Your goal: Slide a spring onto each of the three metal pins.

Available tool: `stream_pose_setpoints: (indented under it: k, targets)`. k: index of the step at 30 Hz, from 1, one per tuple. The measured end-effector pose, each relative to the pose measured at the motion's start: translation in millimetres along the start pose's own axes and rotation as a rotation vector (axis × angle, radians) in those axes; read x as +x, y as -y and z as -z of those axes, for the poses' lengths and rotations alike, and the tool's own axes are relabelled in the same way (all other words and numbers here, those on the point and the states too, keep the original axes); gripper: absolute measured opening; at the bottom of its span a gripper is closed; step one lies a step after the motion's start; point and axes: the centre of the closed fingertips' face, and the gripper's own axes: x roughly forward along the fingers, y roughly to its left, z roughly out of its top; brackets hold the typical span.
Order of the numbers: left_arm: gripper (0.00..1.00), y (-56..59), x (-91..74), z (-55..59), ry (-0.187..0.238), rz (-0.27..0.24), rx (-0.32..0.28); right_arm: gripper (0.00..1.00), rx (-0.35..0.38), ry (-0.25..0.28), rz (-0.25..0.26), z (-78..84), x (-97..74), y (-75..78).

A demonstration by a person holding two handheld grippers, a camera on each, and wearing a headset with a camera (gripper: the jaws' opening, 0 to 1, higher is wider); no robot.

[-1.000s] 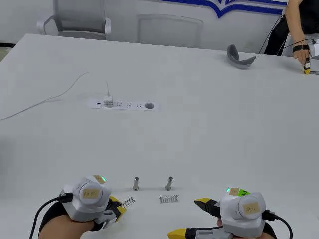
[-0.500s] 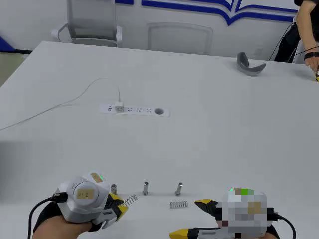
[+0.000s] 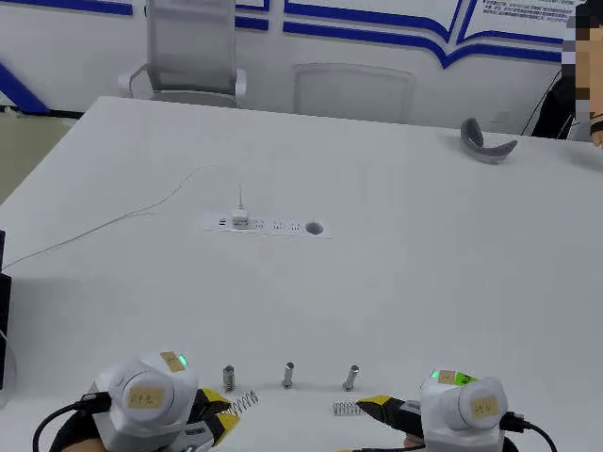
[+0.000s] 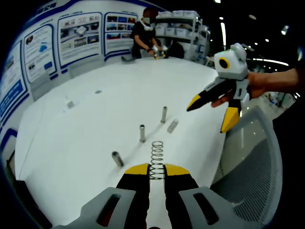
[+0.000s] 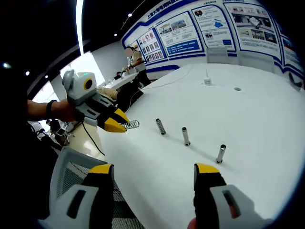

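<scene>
Here the left tool (image 4: 156, 168) pinches a spring (image 4: 156, 150) (right tool (image 5: 155, 171) gapes wide), so best square it over the middle pin (image 4: 142, 133).

Head view looks down along the counter (image 3: 396, 282); both gripper views, low, face each other across the pins (image 4: 142, 133).

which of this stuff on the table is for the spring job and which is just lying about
For the job: three metal pins, the leftmost pin already wearing a spring; held spring in the left gripper; loose spring on the table.
Lying about: power strip, its cable, grey curved piece, two chairs.
</scene>
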Motion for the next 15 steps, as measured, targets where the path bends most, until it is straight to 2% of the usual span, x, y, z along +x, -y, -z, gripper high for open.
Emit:
stream_pose_setpoints:
  k: [10, 15]
  targets:
    - [0.10, 10.2, -8.8, -3.9, 0.011, 0.018, 0.025, 0.64, -0.020, -0.003, -0.071, -7.2, 14.8, -13.9]
    - [0.10, 18.7, -6.9, -5.5, 0.015, 0.036, 0.039, 0.60, 0.003, 0.020, -0.119, -18.7, 20.7, -23.8]
